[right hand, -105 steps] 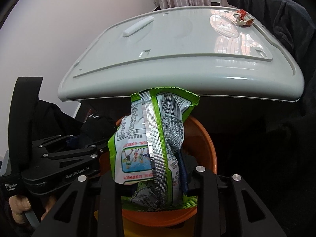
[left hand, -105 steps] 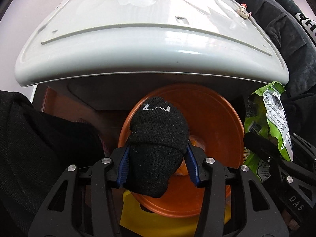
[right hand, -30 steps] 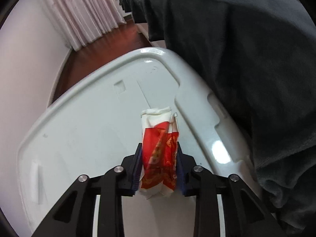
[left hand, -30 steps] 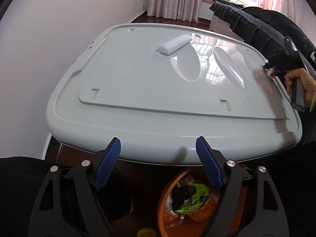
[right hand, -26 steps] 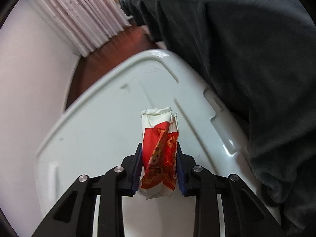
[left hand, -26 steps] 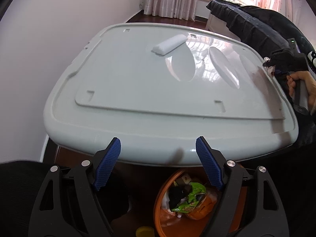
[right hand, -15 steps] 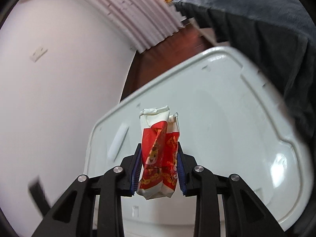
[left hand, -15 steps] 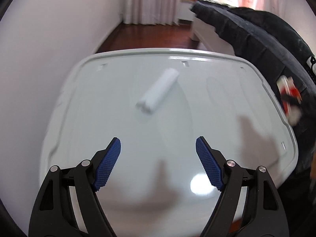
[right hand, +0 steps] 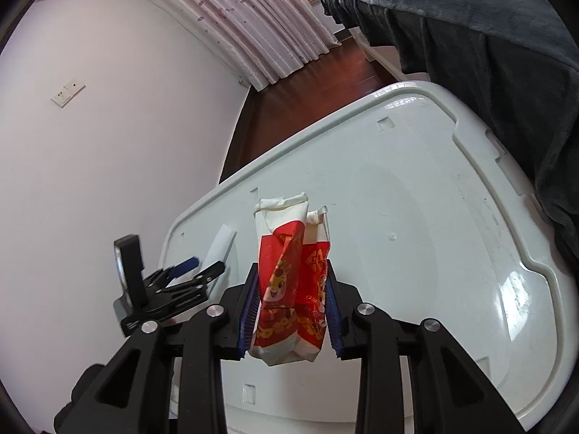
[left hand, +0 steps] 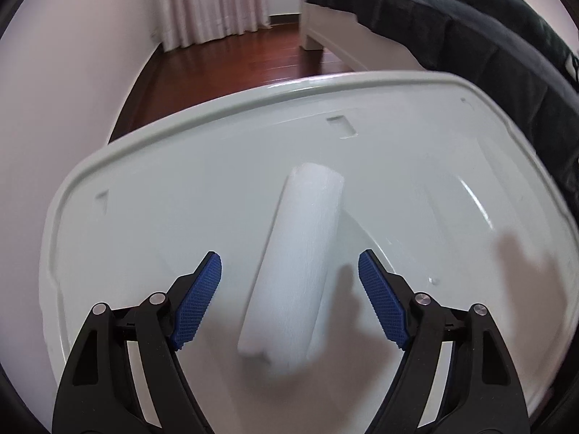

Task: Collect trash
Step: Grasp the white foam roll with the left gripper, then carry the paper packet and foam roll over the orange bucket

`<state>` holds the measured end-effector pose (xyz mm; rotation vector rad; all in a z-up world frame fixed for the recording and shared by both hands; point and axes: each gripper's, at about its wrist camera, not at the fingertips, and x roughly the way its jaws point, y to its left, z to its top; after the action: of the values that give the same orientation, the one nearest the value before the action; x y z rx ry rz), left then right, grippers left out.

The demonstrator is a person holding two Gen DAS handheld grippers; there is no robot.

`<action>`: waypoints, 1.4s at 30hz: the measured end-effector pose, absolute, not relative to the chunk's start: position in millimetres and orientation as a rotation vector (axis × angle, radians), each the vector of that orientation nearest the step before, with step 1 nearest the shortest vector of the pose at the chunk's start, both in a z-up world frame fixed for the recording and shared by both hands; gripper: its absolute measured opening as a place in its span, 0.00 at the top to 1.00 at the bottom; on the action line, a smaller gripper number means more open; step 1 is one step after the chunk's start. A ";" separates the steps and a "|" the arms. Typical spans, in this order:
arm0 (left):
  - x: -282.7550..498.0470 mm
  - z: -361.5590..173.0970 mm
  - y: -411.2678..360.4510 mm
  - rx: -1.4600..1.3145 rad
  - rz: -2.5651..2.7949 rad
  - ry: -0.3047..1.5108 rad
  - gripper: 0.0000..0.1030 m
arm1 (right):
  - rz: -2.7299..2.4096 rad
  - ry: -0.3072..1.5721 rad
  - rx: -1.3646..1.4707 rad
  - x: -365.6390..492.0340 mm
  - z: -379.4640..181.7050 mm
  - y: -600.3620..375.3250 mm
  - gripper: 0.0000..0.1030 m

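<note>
The white paper roll [left hand: 300, 260] lies on the pale surface [left hand: 144, 195] between the left gripper [left hand: 289, 300]'s parted pads, which have just been closing without touching it. The right gripper [right hand: 292, 302] clamps a red-and-white wrapper [right hand: 291, 282] above the surface.

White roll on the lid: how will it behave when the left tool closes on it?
The white roll looks like soft paper, so probably light and squashy. It lies lengthwise between the open left tool pads, so a squeeze should catch it; a nudge could roll it across the glossy lid.
</note>
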<state>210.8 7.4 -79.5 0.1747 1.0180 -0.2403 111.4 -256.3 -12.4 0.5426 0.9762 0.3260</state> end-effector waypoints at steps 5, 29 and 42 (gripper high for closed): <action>210.7 -80.2 2.6 0.249 -0.241 0.958 0.69 | 0.325 0.984 0.536 119.5 -14.2 -251.2 0.68; 54.4 29.8 -20.3 -0.002 0.015 0.882 0.78 | 0.359 0.831 0.267 64.0 15.6 -224.6 0.68; -66.9 28.9 -50.6 -0.010 0.010 0.870 0.77 | 0.421 0.805 0.082 -86.8 29.8 -210.5 0.68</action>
<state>-66.9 -50.6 28.9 -0.0096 0.8703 0.0099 -86.8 -210.5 29.8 0.0823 0.8050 0.4215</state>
